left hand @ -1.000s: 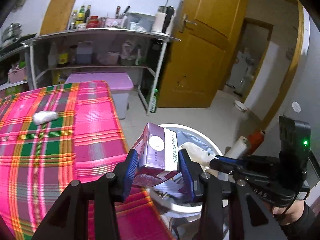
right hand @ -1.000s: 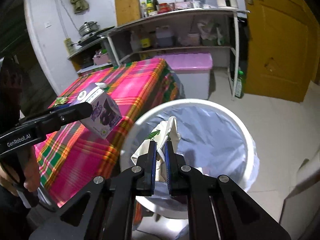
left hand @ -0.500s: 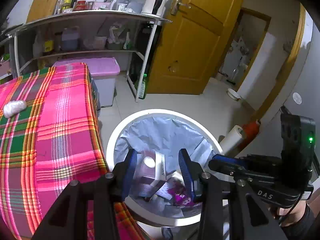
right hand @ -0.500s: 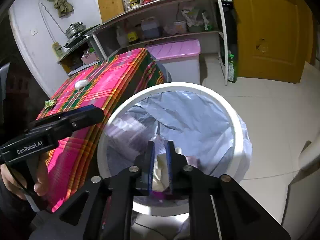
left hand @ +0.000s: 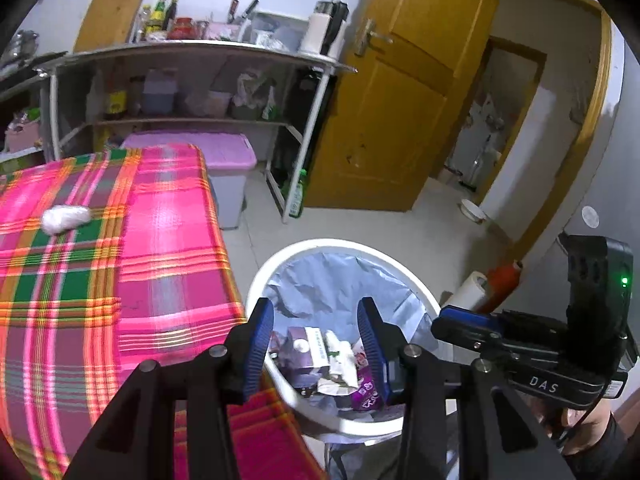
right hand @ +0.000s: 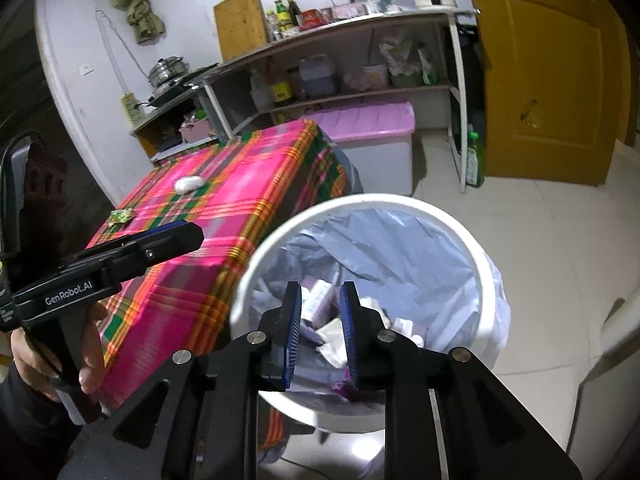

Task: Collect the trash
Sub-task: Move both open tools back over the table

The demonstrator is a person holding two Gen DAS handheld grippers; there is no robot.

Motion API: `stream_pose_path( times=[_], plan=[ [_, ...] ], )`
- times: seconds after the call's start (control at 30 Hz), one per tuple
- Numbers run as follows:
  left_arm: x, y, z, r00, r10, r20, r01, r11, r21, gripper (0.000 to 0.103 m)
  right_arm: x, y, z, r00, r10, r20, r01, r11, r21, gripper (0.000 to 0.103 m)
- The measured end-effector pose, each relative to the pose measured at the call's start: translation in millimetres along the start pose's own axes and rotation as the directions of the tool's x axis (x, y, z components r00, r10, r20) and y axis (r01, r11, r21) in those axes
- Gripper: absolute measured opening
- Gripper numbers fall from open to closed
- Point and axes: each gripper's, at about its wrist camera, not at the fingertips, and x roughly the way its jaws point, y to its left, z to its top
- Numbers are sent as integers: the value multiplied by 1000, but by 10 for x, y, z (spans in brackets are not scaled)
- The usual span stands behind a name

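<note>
A white bin [left hand: 340, 246] with a pale blue liner stands on the floor by the plaid table [left hand: 160, 240]. A purple carton [left hand: 300, 344] and crumpled white paper [left hand: 344, 360] lie inside it among other wrappers. My left gripper [left hand: 316, 344] hovers open over the bin with nothing between its fingers. My right gripper [right hand: 320, 320] also hangs over the bin [right hand: 400, 208]. Its jaws are opening and hold nothing; the paper [right hand: 332, 330] lies below them. A white wad [right hand: 189, 183] and a green wrapper [right hand: 122, 216] rest on the table.
A pink-lidded storage box [left hand: 216, 152] sits behind the table under a loaded shelf unit [left hand: 200, 46]. A yellow door [left hand: 400, 100] and a green bottle [right hand: 472, 160] stand to the right. Two rolls [left hand: 492, 280] lean by the wall. Tiled floor surrounds the bin.
The left gripper let go of the purple carton and the right gripper let go of the white paper; both dropped into the bin. The right jaws have parted.
</note>
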Motion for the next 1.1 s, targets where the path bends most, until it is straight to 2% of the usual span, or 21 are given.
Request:
stream_pose_path(
  times=[0.2,0.33,0.67,0.83,1.1],
  plan=[
    [-355,84,-25,998,40,50,-41,999,2,44,-71,261,25,999,35,19,-34,998,-46,21],
    [-553,149,-79,995,73,69,-74,997,2,44,-97,433,32,997,72,27,-70,995,-65,43],
    [-981,362,-284,984,147,100,-146,989,-22,43,-107,842,11,990,139,12,-136,980,-147,44],
    [-1176,496,-371,977,180,115,-176,983,-42,43,-80,1040,31,989,148,12,-143,968,-208,44],
    [-1499,832,-404,960,242,139,-230,968,-97,43,7,1399,144,984,179,-3,-171,935,-311,44]
  ],
)
